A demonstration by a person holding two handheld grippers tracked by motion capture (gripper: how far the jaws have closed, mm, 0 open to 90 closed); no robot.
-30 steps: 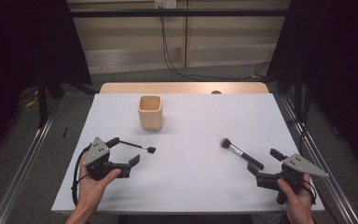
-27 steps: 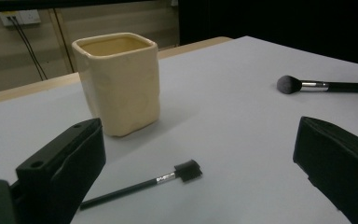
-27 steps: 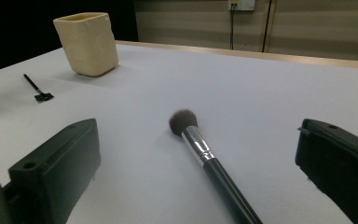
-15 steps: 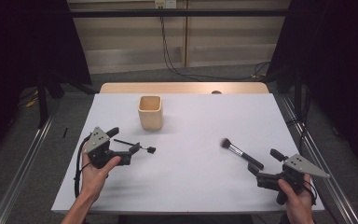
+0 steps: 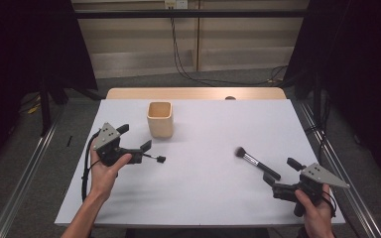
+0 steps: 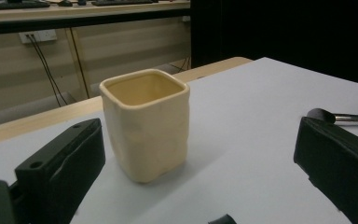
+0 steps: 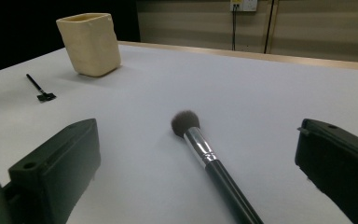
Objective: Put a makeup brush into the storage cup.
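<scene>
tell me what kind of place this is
Probably a lab recording setup rather than a home: a white table with metal floor rails alongside, black curtains on both sides, and loose cables running down the panelled back wall.

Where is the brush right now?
In the high view the brush lies flat on the table's right half, just ahead of the open right gripper, bristles pointing toward the cup.

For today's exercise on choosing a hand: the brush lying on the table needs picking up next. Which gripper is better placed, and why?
Probably the right gripper: its open jaws already flank the brush handle. The left gripper sits open across the table, facing the cup.
</scene>
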